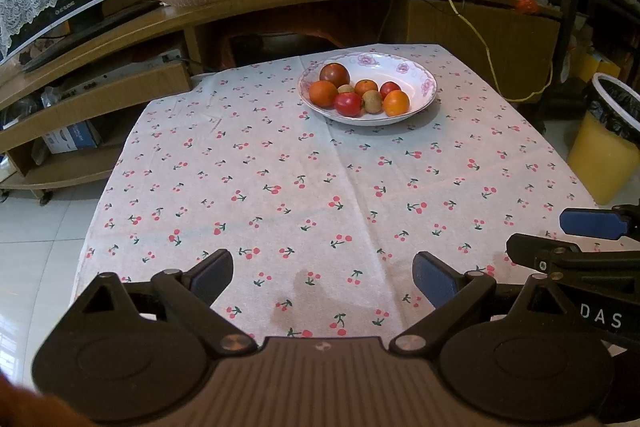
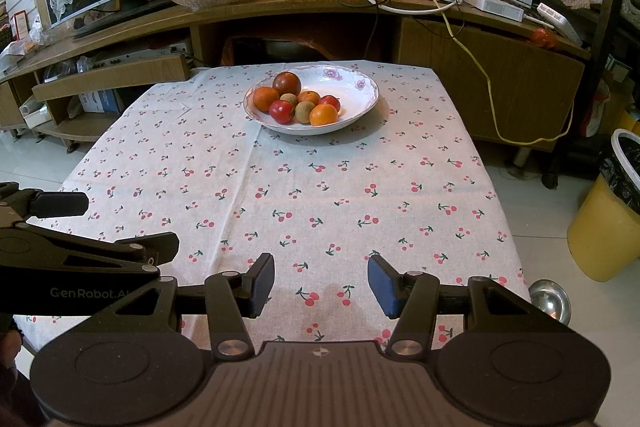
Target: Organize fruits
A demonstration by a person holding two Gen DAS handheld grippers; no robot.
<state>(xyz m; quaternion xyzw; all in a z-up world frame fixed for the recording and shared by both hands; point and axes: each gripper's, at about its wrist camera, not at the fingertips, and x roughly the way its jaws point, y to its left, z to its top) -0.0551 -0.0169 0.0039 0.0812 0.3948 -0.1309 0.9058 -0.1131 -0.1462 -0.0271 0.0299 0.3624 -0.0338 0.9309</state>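
Both grippers, left gripper (image 1: 322, 277) and right gripper (image 2: 321, 281), hover open and empty over the near desk (image 1: 280, 163); reaching the far plate (image 1: 416, 73), fingers could nudge round fruits (image 1: 348, 104) rolling off.

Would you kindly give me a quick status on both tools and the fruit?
Left tool open, empty. Right tool open, empty. Fruit all in white bowl, far end of table. Nothing in the way.

Cherry-printed white tablecloth (image 1: 280, 167), pink-flowered white bowl (image 1: 416, 75), yellow bin (image 1: 600, 163), blue-padded fingers (image 2: 382, 285).
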